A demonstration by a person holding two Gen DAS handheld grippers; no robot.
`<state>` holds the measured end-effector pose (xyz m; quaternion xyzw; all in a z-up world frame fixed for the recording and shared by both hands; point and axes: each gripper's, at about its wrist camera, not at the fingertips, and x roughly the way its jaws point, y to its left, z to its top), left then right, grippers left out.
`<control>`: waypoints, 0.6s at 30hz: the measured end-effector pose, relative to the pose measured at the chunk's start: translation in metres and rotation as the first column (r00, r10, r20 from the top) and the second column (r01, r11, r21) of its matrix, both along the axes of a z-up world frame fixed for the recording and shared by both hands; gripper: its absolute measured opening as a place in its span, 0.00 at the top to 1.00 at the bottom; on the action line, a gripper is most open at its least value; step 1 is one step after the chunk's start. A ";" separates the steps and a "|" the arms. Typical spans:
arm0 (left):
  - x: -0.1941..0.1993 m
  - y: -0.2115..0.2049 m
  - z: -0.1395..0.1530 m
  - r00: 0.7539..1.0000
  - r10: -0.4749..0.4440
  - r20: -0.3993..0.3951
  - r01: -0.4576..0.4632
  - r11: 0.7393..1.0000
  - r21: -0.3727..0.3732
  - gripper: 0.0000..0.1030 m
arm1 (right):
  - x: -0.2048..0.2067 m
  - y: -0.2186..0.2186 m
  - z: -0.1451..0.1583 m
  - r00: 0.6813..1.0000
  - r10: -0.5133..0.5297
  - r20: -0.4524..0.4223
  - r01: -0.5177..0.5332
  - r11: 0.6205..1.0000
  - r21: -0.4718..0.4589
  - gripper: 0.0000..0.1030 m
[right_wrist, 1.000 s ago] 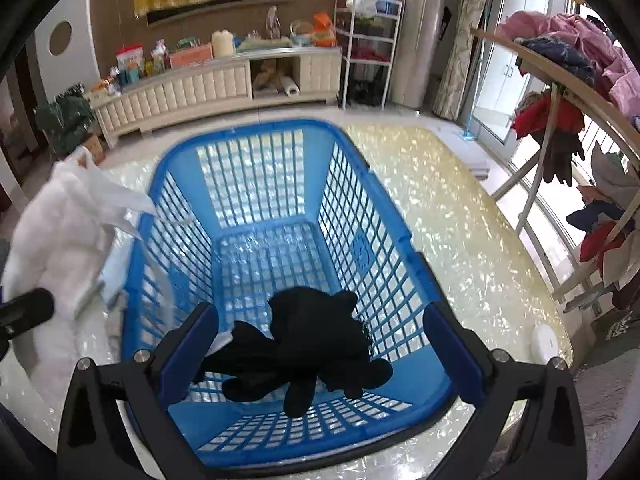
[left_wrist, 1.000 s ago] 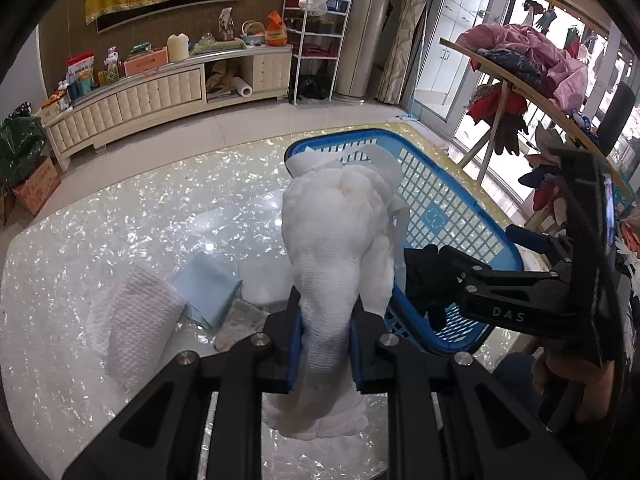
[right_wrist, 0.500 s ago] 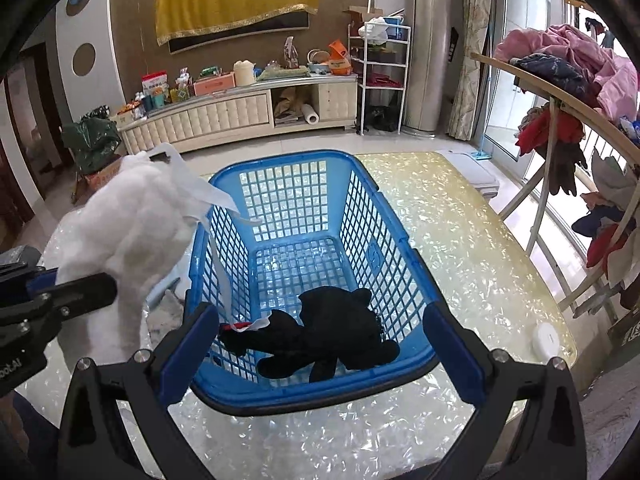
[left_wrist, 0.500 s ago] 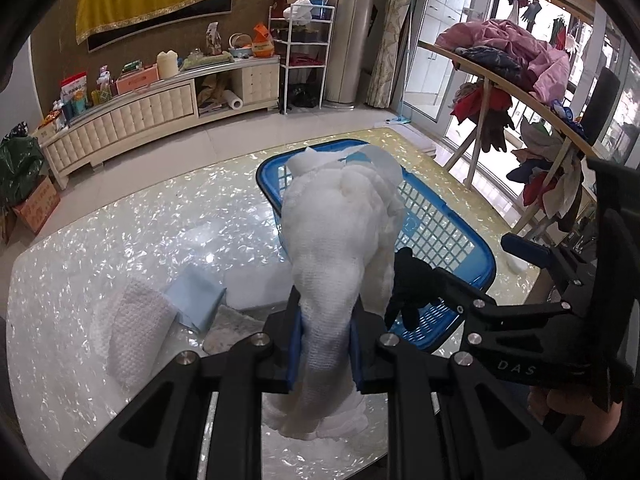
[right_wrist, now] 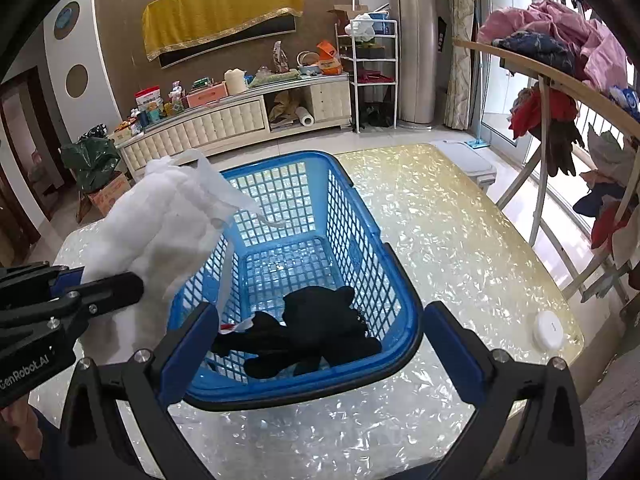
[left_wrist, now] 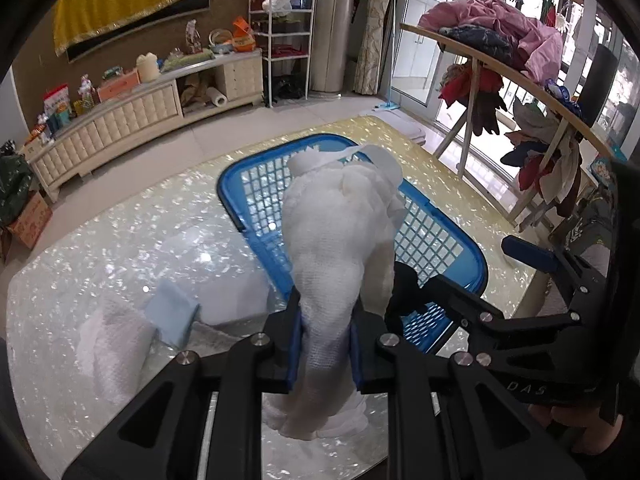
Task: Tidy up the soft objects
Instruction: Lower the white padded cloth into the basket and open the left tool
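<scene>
The left tool (left_wrist: 325, 350) pinches a white cloth (left_wrist: 340, 240) above the near left edge of the blue basket (right_wrist: 394, 292), the right tool (right_wrist: 316, 354) stands spread and empty, so the cloth probably needs carrying over the rim before release.

— What's the left gripper (left_wrist: 325, 346) got?
— A white towel (left_wrist: 340, 248), pinched between its blue pads, held above the shimmery table (left_wrist: 100, 248).
— And the blue basket (left_wrist: 440, 236)?
— Behind the towel, towards one o'clock. The right gripper (left_wrist: 472, 280) is at three o'clock, over the basket's near end.
</scene>
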<state>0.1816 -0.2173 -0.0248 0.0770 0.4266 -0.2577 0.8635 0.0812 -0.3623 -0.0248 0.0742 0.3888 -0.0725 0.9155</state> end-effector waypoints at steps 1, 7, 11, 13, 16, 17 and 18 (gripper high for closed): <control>0.003 -0.003 -0.001 1.000 -0.003 -0.001 0.003 1.000 0.005 0.83 | 0.000 -0.002 -0.001 1.000 -0.003 0.002 0.003 1.000 0.000 0.01; 0.025 -0.023 -0.007 1.000 -0.017 -0.019 0.017 0.999 0.027 0.83 | 0.005 -0.010 -0.008 1.000 -0.017 -0.009 0.017 1.000 0.009 0.01; 0.041 -0.035 -0.012 0.999 -0.024 -0.030 0.025 0.999 0.033 0.83 | 0.007 -0.012 -0.012 1.000 -0.013 -0.019 0.013 1.000 0.014 0.01; 0.048 -0.041 -0.015 0.999 -0.024 -0.030 0.025 0.999 0.041 0.83 | 0.007 -0.011 -0.014 1.000 -0.010 -0.026 0.010 1.000 0.018 0.01; 0.056 -0.044 -0.021 0.999 -0.028 -0.045 0.029 0.999 0.040 0.83 | 0.008 -0.012 -0.015 0.999 -0.004 -0.033 0.004 1.000 0.014 0.01; 0.060 -0.046 -0.023 0.998 -0.030 -0.050 0.032 0.999 0.040 0.83 | 0.008 -0.012 -0.015 0.999 -0.002 -0.035 0.002 1.000 0.014 0.01; 0.062 -0.048 -0.026 0.998 -0.033 -0.053 0.035 0.999 0.042 0.83 | 0.009 -0.012 -0.016 0.999 0.000 -0.038 0.001 1.000 0.015 0.01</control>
